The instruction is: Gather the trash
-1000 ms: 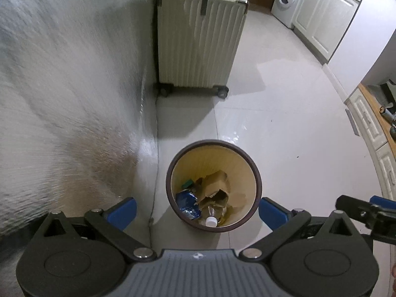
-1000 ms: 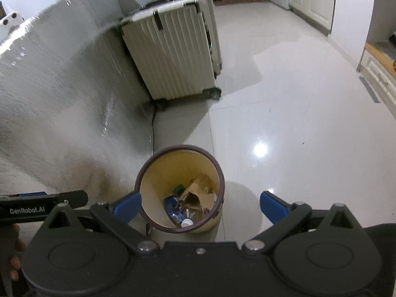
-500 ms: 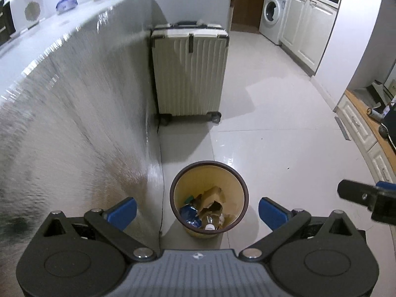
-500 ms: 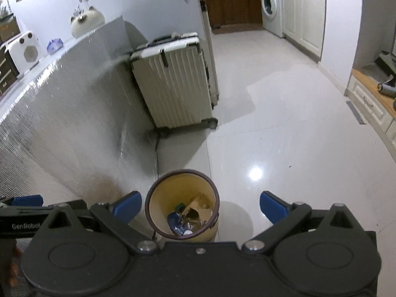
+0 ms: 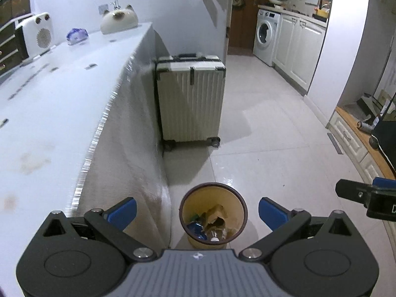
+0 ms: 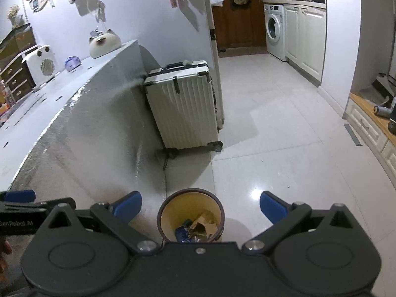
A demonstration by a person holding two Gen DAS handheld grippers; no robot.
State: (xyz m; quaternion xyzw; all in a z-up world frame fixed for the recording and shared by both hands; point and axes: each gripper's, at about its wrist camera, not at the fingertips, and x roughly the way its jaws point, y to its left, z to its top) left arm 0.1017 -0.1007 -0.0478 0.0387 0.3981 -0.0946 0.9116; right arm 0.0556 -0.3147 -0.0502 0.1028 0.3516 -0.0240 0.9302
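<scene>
A round yellow trash bin (image 5: 193,199) with a dark rim stands on the tiled floor beside the counter; it holds cardboard scraps (image 5: 214,214), a blue wrapper (image 5: 195,227) and a plastic bottle. The same bin (image 6: 170,209) shows low in the right wrist view. My left gripper (image 5: 196,211) hangs high above the bin, open and empty. My right gripper (image 6: 200,206) is also open and empty above the bin. The right gripper's tip (image 5: 366,194) shows at the left wrist view's right edge, the left gripper's body (image 6: 22,219) at the right wrist view's left edge.
A white counter (image 5: 49,104) with a silver side runs along the left, carrying a small heater (image 5: 37,34), a blue item (image 5: 76,34) and a cat-shaped object (image 5: 118,19). A cream suitcase (image 5: 190,101) stands past the bin. Washing machine (image 5: 266,36) and cabinets lie far right.
Both grippers have risen well above the bin, which now looks smaller and lower in both views. The counter top and far wall have come into sight. Both stay open.
</scene>
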